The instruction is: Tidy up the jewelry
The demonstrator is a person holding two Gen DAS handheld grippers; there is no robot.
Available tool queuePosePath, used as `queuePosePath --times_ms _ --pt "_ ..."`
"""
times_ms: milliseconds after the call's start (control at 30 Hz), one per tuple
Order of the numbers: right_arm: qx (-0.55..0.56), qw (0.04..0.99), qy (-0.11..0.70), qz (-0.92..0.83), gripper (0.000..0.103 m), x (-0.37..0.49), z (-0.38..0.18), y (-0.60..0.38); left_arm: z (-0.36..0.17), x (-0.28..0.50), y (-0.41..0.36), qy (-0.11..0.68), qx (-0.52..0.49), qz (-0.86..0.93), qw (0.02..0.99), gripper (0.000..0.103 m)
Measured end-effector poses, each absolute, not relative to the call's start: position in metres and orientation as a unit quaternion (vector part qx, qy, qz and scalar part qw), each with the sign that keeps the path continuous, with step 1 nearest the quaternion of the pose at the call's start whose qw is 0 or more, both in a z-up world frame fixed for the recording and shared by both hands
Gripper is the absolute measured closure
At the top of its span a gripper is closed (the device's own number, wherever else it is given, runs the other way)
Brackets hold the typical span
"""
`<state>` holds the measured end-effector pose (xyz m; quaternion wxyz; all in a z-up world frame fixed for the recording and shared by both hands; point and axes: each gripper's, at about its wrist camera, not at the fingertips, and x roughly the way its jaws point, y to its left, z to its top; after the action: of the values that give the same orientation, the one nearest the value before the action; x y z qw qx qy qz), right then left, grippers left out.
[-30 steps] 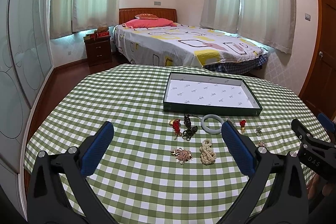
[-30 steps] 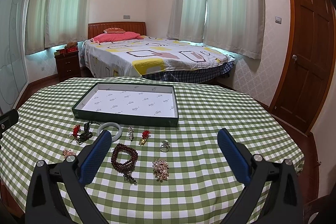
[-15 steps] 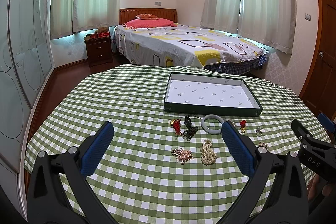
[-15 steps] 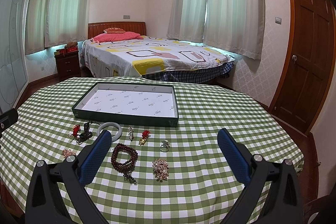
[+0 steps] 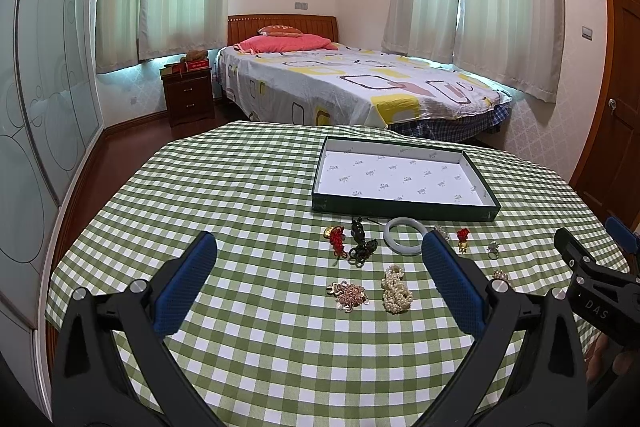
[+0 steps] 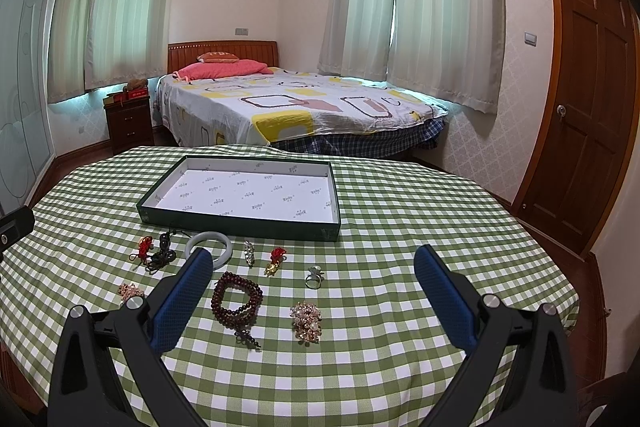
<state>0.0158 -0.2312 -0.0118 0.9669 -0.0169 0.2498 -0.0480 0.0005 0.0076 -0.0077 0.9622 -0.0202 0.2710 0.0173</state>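
Honestly, nothing has shifted over the last second: my left claw hangs where it was, jaws wide apart and empty, and my right claw likewise, so sorting has not begun. Ahead of the left claw lie a red knot charm, a pearl bracelet and a pale bangle; ahead of the right, a dark bead bracelet and a ring. Beyond them the tray sits bare (my likely destination).
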Motion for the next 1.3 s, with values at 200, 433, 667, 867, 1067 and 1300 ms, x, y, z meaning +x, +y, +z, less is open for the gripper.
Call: queuePosePath --times_ms 200,433,667,867,1067,1300 --pt "-0.017 0.967 0.250 -0.048 0.005 0.015 -0.012 -0.232 -0.008 0.000 0.008 0.271 -0.020 0.017 0.962 0.003" --pt "-0.018 0.966 0.251 -0.050 0.005 0.015 -0.012 -0.232 -0.008 0.001 0.008 0.272 -0.020 0.017 0.962 0.003" --pt "-0.021 0.964 0.259 -0.055 0.005 0.020 -0.020 -0.232 -0.021 0.008 0.009 0.283 -0.023 0.019 0.959 0.003" --pt "-0.023 0.962 0.268 -0.058 0.005 0.030 -0.041 -0.233 -0.041 0.021 0.012 0.291 -0.030 0.020 0.956 0.003" --pt "-0.016 0.952 0.299 -0.054 0.005 0.044 -0.075 -0.243 -0.075 0.044 0.014 0.337 -0.043 0.010 0.940 0.003" --pt "0.003 0.937 0.348 -0.040 0.005 0.060 -0.103 -0.250 -0.108 0.069 0.015 0.383 -0.045 0.008 0.923 0.023"
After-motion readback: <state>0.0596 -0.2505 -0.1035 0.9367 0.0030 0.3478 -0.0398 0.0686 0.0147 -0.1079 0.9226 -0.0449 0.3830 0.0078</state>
